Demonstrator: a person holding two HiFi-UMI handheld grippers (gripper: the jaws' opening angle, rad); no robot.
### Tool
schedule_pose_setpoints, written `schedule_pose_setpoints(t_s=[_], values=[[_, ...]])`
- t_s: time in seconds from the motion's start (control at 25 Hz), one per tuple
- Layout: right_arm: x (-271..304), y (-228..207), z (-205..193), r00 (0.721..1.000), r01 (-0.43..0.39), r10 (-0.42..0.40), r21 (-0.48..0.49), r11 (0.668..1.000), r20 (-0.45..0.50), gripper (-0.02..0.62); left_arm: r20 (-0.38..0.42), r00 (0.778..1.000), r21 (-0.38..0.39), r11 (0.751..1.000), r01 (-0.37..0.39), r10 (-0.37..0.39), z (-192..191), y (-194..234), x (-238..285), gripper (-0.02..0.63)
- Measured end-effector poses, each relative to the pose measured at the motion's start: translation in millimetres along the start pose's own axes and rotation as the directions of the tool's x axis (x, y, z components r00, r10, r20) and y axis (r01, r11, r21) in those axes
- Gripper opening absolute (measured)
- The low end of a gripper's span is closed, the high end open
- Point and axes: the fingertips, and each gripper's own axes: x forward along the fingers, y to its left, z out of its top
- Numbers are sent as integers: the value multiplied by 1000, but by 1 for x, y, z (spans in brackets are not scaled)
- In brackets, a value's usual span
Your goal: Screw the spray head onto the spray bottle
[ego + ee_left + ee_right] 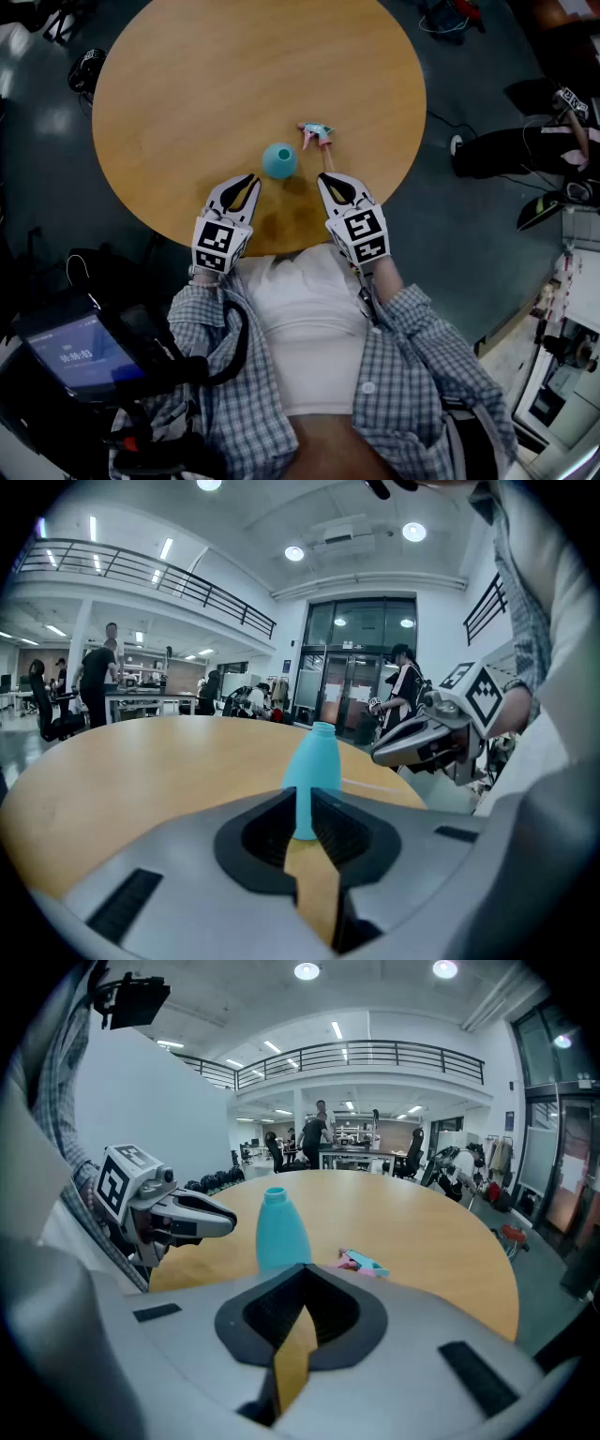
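Note:
A teal spray bottle point(279, 160) stands upright and uncapped near the front of the round wooden table point(187, 84). The pink and teal spray head point(317, 134) lies on its side just behind and right of it. My left gripper point(248, 180) hovers at the table's near edge, left of the bottle, shut and empty. The right gripper point(328, 179) is shut and empty too, at the bottle's right. In the left gripper view the bottle point(312, 775) rises just beyond the closed jaws. The right gripper view shows the bottle point(280, 1232) and the spray head point(361, 1263) ahead.
The table edge runs just under both grippers, against the person's body. Dark floor surrounds the table, with cables and gear at the right point(562, 103). People stand at desks far back point(314, 1133). A screen device point(80, 356) sits at the lower left.

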Motion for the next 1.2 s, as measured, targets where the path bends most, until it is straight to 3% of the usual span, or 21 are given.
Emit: schedule_pose_setpoints(t_s=[0.36,0.52,0.8,1.2], values=[[-13,0,2,1000,1,-1,-14,1000,-10,-8,-59,997,92,995,47,-41,-11,-3,15,338],[-23,-3,0,1000,21,-21,-15,1000,-19,-8,-60,997,100,993,57,-51,-11,-9,25,444],[-41,-6,-8,998,52,-52,0,999,-40,-8,-31,997,53,996,73,-72,-6,-23,41,449],[-50,-13,-13,995,67,-67,2,998,-67,-8,-40,994,105,989,105,-102,-5,-36,45,430]])
